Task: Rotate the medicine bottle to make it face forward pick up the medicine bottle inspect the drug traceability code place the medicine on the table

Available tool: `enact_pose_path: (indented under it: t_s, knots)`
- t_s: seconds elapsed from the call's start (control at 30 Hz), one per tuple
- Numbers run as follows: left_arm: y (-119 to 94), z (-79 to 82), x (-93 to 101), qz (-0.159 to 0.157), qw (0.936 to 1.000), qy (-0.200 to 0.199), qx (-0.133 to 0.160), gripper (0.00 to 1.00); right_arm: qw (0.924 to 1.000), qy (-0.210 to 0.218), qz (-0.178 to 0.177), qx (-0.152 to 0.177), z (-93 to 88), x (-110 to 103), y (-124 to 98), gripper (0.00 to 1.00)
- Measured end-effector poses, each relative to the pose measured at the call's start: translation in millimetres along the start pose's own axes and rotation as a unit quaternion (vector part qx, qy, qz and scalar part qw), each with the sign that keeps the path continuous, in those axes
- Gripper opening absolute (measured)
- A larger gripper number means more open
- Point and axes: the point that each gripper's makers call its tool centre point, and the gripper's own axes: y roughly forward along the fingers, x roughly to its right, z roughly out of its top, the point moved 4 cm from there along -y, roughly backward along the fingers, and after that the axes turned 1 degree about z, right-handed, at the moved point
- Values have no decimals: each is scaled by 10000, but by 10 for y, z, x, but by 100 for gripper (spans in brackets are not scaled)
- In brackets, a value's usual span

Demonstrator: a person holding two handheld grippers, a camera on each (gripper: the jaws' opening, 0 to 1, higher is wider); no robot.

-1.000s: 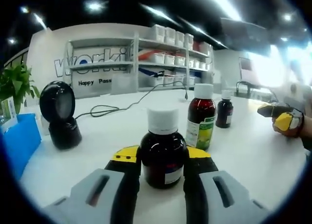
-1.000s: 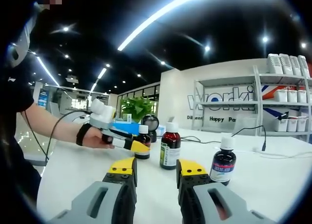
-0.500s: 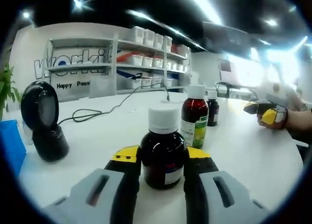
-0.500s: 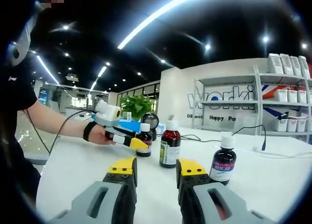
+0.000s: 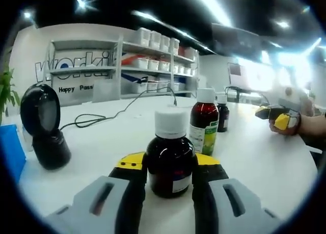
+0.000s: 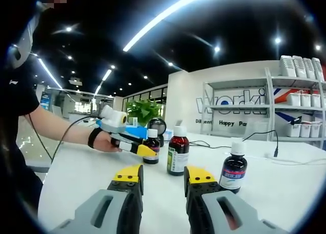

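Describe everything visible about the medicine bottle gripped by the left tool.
The medicine bottle is small, round and dark brown, glass or plastic by its look, with a white screw cap and a white label with a dark band low on its front. It stands upright, its base apparently on the white table, clamped at both sides by the left tool's black, yellow-tipped jaws. In the right gripper view it stands left of a taller bottle.

Dark brown glass medicine bottle (image 5: 170, 162), white cap; left hand-held gripper (image 5: 169, 180) grey, black, yellow-tipped; white bench (image 5: 265, 157); glossy black round scanner (image 5: 47, 127); green-labelled red-brown syrup bottle (image 5: 204, 123).
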Motion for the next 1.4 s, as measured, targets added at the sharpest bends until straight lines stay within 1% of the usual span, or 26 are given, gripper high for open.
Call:
enact_pose_path:
  t_s: [0.13, 0.2, 0.33, 0.43, 0.47, 0.5, 0.53, 0.57, 0.6, 0.67, 0.77, 0.83, 0.93, 1.03, 1.07, 1.13, 1.17, 1.2, 1.23, 1.33, 1.4]
  knots:
    - [16, -7, -21, 38, 10000, 27, -18, 26, 10000, 7, 0, 1, -2, 7, 1, 27]
    - [8, 4, -11, 116, 9999, 56, -14, 28, 10000, 7, 0, 1, -3, 10, 2, 27]
    - [-19, 66, -42, 217, 9997, -25, 127, 30, 10000, 23, 1, 5, -5, 17, 5, 27]
    - [-58, 124, -1, 213, 9995, -91, 226, 33, 10000, 21, 8, 3, -7, 18, 7, 27]
    - [-73, 138, 24, 216, 9995, -65, 231, 36, 10000, 21, 9, 3, -8, 20, 7, 27]
    - [-87, 149, 48, 215, 9994, -68, 244, 43, 10000, 23, 10, 6, -7, 21, 7, 27]
    - [-96, 159, 103, 111, 9995, -140, 274, 50, 10000, 29, 8, 13, -6, 23, 7, 27]
    - [-105, 163, 133, 72, 9994, -196, 291, 57, 10000, 25, 3, 11, -7, 26, 6, 27]
    - [-121, 165, 160, 67, 9994, -169, 288, 58, 10000, 25, 6, 13, -6, 26, 6, 27]
    - [-159, 172, 216, 97, 9996, -15, 281, 54, 10000, 18, 6, 12, -7, 27, 6, 27]
    - [-225, 188, 290, 178, 9993, 28, 328, 56, 10000, 22, 4, 21, -5, 29, 5, 27]
    - [-305, 209, 386, 281, 9988, -57, 398, 54, 10000, 22, 3, 25, -4, 30, 2, 27]
    - [-383, 224, 433, 349, 9982, -161, 467, 52, 10000, 11, 6, 20, -4, 29, 2, 27]
    - [-470, 227, 400, 620, 9969, 55, 480, 52, 10000, 5, 9, 20, -5, 27, 0, 27]
    - [-501, 226, 410, 658, 9966, 31, 492, 53, 10000, 4, 6, 24, -3, 28, -1, 27]
    - [-559, 222, 386, 850, 9952, 1, 476, 52, 10000, 2, 2, 22, -4, 29, -2, 27]
    - [-610, 206, 340, 1140, 9928, 69, 357, 51, 10000, 3, 4, 24, -4, 27, -2, 27]
    - [-653, 210, 313, 1361, 9900, 235, 296, 50, 10000, 5, 4, 25, -4, 27, -2, 27]
    - [-689, 223, 327, 1449, 9884, 312, 327, 49, 10000, 1, 1, 26, -4, 28, -3, 27]
    - [-770, 217, 380, 1500, 9875, 254, 416, 49, 10000, 8, -4, 29, -5, 31, -3, 27]
    - [-807, 217, 450, 1403, 9887, 140, 500, 49, 10000, 10, 7, 25, -6, 27, -2, 27]
